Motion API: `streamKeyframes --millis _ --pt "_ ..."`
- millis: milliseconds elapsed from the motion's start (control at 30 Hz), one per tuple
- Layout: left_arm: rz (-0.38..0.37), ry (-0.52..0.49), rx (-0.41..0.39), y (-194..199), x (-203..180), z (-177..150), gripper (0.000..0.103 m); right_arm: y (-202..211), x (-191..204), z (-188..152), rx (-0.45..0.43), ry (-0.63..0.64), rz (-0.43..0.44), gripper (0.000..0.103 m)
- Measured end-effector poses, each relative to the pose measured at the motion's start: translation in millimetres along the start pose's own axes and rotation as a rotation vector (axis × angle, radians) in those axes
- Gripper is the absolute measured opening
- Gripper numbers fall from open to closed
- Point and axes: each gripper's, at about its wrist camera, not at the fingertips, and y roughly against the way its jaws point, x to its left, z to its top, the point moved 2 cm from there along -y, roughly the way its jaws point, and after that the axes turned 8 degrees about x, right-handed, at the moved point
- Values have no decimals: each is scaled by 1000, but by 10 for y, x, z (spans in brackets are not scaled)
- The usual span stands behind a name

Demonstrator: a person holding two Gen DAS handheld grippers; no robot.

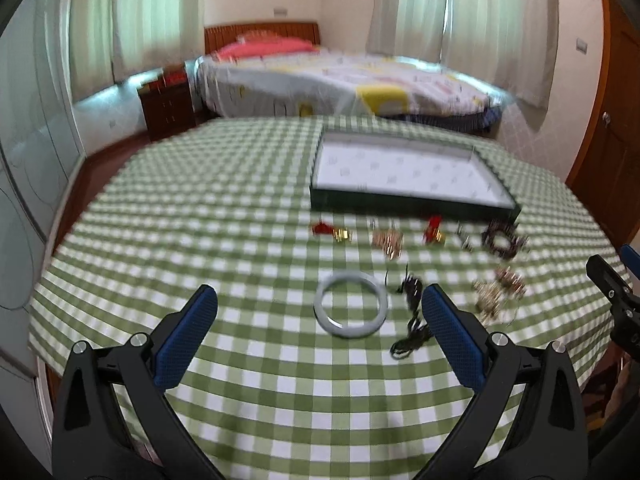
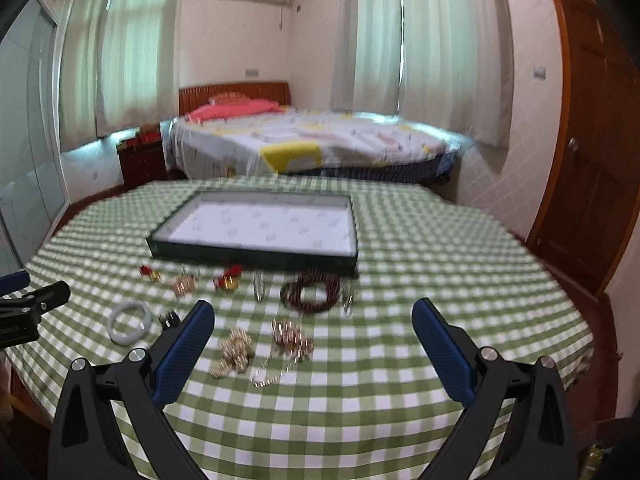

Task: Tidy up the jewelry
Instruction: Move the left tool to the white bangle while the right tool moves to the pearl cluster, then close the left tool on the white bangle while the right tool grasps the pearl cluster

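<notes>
Hovering above the checked counter (image 1: 248,200), both the left gripper (image 1: 318,310) and right gripper (image 2: 312,322) are spread wide and empty. The pale bangle (image 1: 350,303) lies between the left fingers; gold jewelry (image 2: 236,350) between the right; the tray (image 2: 256,228) beyond.
</notes>
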Motion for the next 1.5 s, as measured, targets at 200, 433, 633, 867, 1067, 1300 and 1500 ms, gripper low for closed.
streamKeyframes --millis 200,433,633,867,1067,1300,1500 --pt "-11 -19 106 -535 -50 -30 100 -377 -3 -130 99 4 9 97" --pt "-26 -32 180 -921 -128 26 100 -639 -3 -182 169 7 22 97" --pt "-24 -50 219 -1117 -193 37 100 -726 -18 -187 190 1 36 97" --pt "-16 -67 197 -1137 -156 42 100 -784 -18 -169 202 -6 52 96" --pt "-17 -67 172 -1126 -79 50 92 -813 12 -156 203 1 54 96" --pt "-18 -65 147 -1091 -45 71 69 -763 105 -127 185 21 75 96" --pt "-14 -61 146 -1084 3 82 69 -774 259 -125 189 62 94 96"
